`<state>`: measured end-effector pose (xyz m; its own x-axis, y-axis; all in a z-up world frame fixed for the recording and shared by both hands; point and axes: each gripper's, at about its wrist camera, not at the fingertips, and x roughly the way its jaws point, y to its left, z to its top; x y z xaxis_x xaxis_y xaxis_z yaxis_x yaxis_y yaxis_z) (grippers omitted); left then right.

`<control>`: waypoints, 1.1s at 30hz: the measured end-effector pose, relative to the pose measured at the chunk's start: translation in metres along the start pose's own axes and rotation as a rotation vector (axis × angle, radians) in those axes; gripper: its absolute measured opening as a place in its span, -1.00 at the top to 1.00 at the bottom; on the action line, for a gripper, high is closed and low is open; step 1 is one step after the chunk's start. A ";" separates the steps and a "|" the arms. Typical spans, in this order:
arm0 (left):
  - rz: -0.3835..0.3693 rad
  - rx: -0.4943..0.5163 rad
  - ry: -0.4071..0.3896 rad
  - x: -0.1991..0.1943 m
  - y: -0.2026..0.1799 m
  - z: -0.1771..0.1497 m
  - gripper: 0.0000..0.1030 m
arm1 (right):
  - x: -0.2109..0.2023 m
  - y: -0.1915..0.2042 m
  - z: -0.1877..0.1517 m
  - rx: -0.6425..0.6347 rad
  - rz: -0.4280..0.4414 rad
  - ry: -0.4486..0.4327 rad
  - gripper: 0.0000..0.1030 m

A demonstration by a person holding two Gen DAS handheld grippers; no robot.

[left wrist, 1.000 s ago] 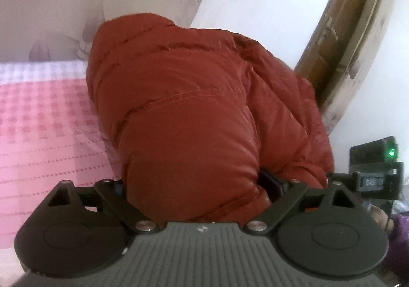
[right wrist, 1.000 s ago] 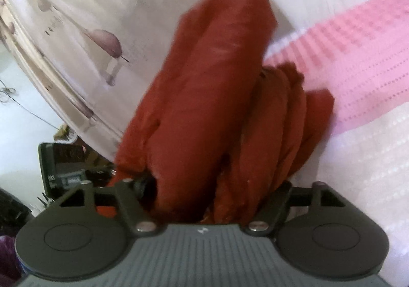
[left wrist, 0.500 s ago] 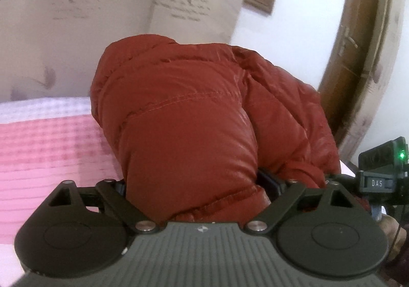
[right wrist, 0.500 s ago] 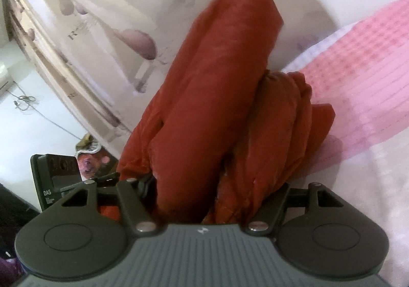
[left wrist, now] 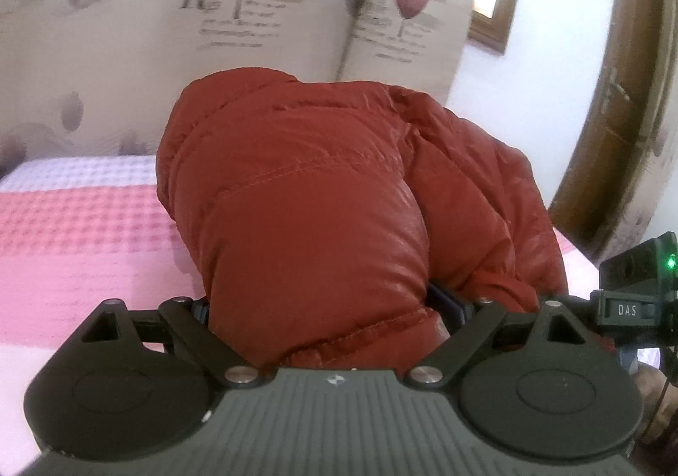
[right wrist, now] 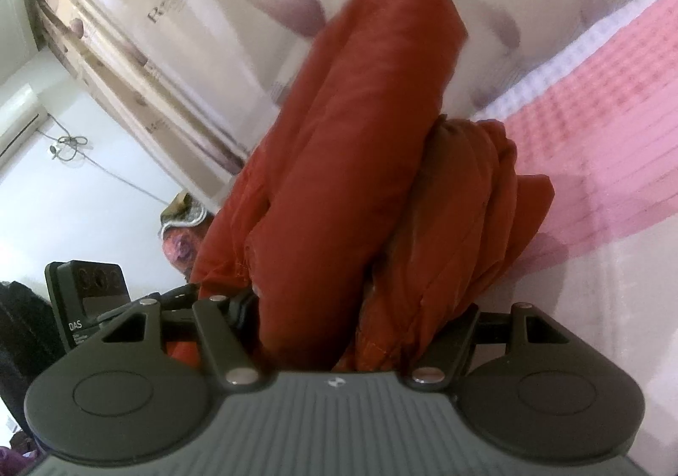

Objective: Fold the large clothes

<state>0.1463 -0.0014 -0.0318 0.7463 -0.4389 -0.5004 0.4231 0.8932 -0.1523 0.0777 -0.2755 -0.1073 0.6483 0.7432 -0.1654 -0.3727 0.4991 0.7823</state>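
The left gripper (left wrist: 326,306) pinches a thick puffy fold of the red jacket (left wrist: 322,213) between its jaws; the right gripper (right wrist: 356,315) pinches bunched layers of the same jacket (right wrist: 364,162) — the fabric fills both gaps and stands up beyond the jaws, lifted over the pink bed (left wrist: 76,247); a flower-print curtain (left wrist: 254,31) hangs behind.
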 end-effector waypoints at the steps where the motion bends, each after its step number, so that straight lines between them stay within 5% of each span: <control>1: 0.006 -0.004 0.002 -0.004 0.004 -0.002 -0.73 | 0.005 0.003 -0.003 0.002 0.002 0.009 -0.33; 16: 0.037 -0.060 0.024 -0.014 0.044 -0.032 -0.75 | 0.042 0.020 -0.033 -0.001 -0.019 0.102 -0.33; 22: 0.082 -0.074 0.016 -0.013 0.053 -0.047 -1.00 | 0.045 0.009 -0.042 -0.019 -0.039 0.124 -0.33; 33: 0.150 -0.106 -0.073 -0.032 0.048 -0.057 -1.00 | 0.046 0.001 -0.046 -0.019 -0.107 0.153 -0.60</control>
<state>0.1135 0.0615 -0.0712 0.8341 -0.3023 -0.4615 0.2507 0.9528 -0.1710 0.0770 -0.2201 -0.1412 0.5765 0.7440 -0.3379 -0.3202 0.5861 0.7443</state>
